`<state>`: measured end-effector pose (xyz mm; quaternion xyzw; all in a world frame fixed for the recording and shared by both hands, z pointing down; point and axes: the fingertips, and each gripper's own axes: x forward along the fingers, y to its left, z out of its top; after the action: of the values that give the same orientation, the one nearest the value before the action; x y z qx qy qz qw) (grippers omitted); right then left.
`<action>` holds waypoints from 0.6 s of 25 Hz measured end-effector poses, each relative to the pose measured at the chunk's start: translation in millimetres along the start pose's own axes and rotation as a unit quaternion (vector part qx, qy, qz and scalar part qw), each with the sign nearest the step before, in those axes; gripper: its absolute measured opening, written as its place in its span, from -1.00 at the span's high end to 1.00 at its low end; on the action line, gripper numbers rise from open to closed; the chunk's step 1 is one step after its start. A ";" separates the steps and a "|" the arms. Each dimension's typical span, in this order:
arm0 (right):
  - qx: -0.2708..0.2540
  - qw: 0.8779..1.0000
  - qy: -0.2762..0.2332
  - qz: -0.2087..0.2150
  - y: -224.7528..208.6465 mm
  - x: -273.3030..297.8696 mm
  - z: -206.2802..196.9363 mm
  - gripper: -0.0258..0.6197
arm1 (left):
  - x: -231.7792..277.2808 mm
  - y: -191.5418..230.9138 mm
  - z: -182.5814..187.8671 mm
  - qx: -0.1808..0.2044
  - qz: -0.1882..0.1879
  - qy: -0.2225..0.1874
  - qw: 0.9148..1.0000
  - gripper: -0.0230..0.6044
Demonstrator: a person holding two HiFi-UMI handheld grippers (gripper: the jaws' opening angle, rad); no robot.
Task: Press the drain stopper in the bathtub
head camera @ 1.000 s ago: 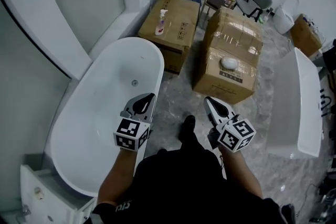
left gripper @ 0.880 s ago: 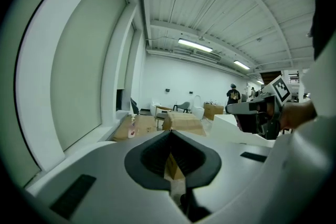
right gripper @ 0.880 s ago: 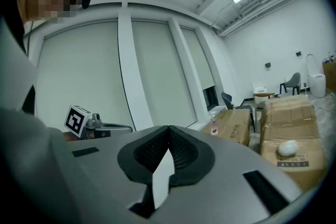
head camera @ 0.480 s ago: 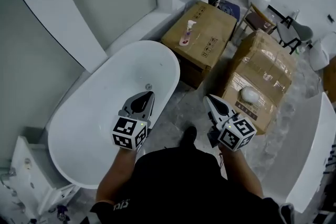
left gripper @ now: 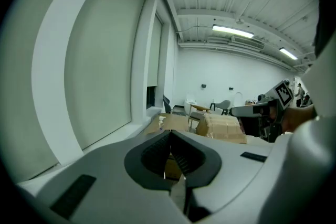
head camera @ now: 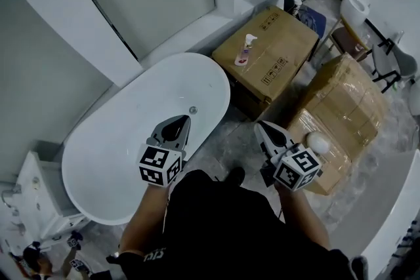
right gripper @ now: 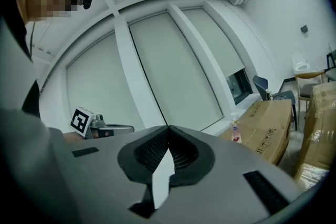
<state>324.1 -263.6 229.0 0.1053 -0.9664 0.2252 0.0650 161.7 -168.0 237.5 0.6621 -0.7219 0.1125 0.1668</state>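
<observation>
— Above the tub (head camera: 111, 141) rim, the left claw (head camera: 184, 120) is pressed together, empty; the stopper (head camera: 192, 110) sits at its twelve o'clock.
— Right claw (head camera: 260, 126)?
— Pressed together too, empty, at three o'clock, over floor (head camera: 228, 138).

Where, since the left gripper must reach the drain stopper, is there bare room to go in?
The bathtub is bare all round the drain stopper; the left gripper can likely descend freely. The floor strip beside the cardboard boxes is tight.

Black shirt (head camera: 223, 226); grey left claw (head camera: 186, 119) and right claw (head camera: 258, 124) bear marker cubes (head camera: 161, 166).
</observation>
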 end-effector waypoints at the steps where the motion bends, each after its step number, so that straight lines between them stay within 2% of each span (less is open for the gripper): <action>1: 0.003 1.000 0.003 0.007 -2.0 5.2 0.8 0.88 | 4.4 2.2 -2.5 -0.004 0.005 0.005 1.000 0.88; 7: -0.017 0.998 0.021 0.050 -0.9 60.1 21.9 0.88 | 25.1 34.7 8.9 -0.018 0.027 -0.004 0.999 0.88; 11: -0.029 0.996 0.038 0.073 3.2 105.9 29.0 0.88 | 30.6 74.7 12.2 -0.025 0.055 -0.012 0.998 0.88; 15: -0.039 0.994 0.056 0.089 8.7 157.3 31.6 0.88 | 38.1 119.1 11.8 -0.037 0.067 -0.014 0.997 0.88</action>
<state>167.1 -297.5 224.5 0.0032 -0.9748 0.1978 0.1031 39.7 -195.9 248.5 0.6071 -0.7708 0.0873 0.1725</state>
